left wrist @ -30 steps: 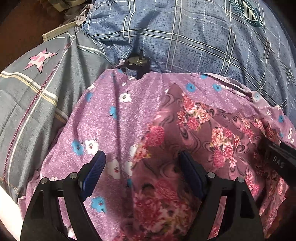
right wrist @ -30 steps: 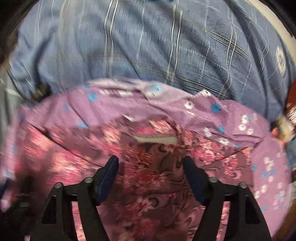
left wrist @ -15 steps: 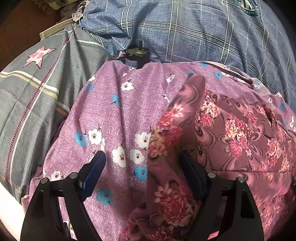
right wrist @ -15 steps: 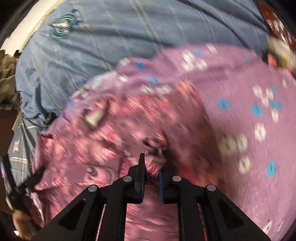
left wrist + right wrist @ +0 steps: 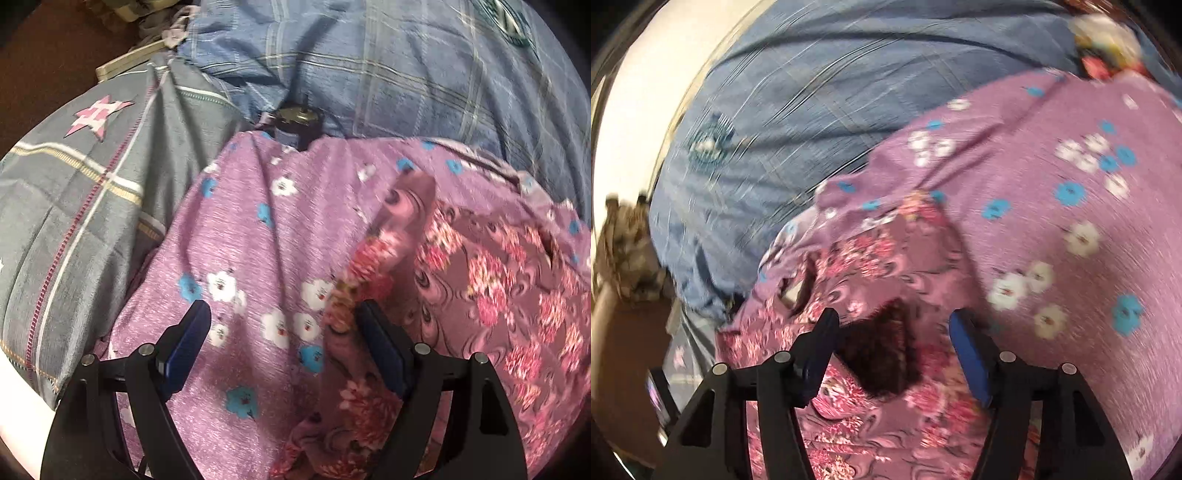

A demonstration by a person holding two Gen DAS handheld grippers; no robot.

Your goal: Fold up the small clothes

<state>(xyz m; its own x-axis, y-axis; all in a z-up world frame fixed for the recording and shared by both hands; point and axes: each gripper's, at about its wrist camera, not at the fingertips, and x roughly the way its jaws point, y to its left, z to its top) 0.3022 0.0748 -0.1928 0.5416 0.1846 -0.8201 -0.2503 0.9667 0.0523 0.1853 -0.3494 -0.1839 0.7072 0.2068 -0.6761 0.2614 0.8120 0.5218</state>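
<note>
**Both tongs spread wide above floral clothes on a bed**

Left wrist view: left tongs (image 5: 282, 328) at the lower centre of the frame, jaws spread wide, nothing gripped. Blue pads (image 5: 186, 347) on the inner faces of black fingers. Between and below them, a lilac cloth with white and blue flowers (image 5: 266, 236), filling the middle of the frame. Over its right half, a mauve garment with pink roses and dark swirls (image 5: 491, 280), one folded edge rising as a ridge from just beside the right-hand finger toward the upper centre. Hard to tell whether that finger touches the garment's edge. At the top edge of the lilac cloth, a small dark cylindrical object (image 5: 295, 123), partly tucked under fabric. Across the upper frame, a blue checked bed cover (image 5: 388, 74). At left, a grey cover with a pink star (image 5: 96, 166).

Right wrist view, blurred throughout: right tongs (image 5: 892, 341) at the lower centre, jaws likewise spread wide and holding nothing. Beneath them the rose garment (image 5: 871, 266), with a dark shadowed fold directly between the fingers. Lilac flowered cloth (image 5: 1052, 192) across the right side, blue bed cover (image 5: 783, 96) across the upper left.
</note>
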